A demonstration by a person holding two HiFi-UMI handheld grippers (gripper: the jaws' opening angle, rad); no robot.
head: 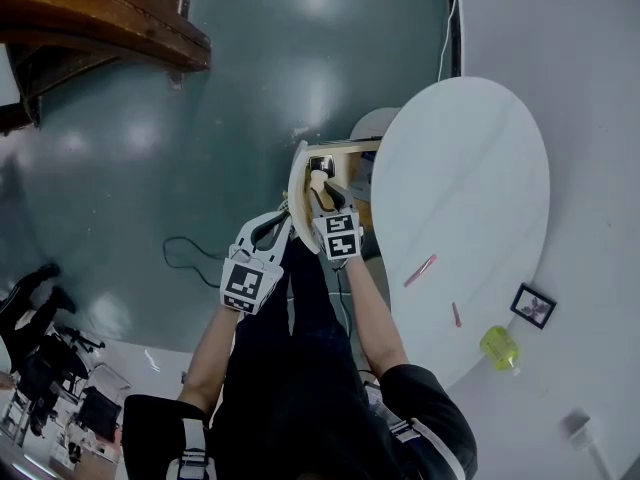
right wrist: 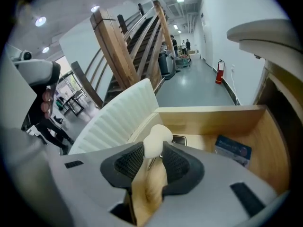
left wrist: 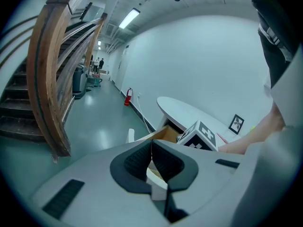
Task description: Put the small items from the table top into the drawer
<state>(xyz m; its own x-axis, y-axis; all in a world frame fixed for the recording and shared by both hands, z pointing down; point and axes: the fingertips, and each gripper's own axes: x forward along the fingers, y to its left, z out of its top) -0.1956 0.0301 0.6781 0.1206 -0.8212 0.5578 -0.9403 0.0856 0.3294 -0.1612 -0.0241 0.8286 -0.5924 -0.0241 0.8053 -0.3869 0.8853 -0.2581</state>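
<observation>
Holds the left gripper [left wrist: 151,148] pressed together beside the drawer [right wrist: 213,119] front. Pinches a wood-handled tool [right wrist: 149,190] in the right gripper [right wrist: 154,149], over the open drawer, near a blue box [right wrist: 232,150]. Farther right, a pink stick [head: 420,270] on the table [head: 470,168].

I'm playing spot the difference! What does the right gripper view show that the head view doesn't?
Only the right gripper view: a red fire extinguisher and people far down the corridor. Only the head view: the white tabletop with a pink pen, a yellow item and a small picture frame, plus the left tongs. Both: the open wooden drawer, the wooden staircase, and the right tongs shut on a wooden item with a white tip.
</observation>
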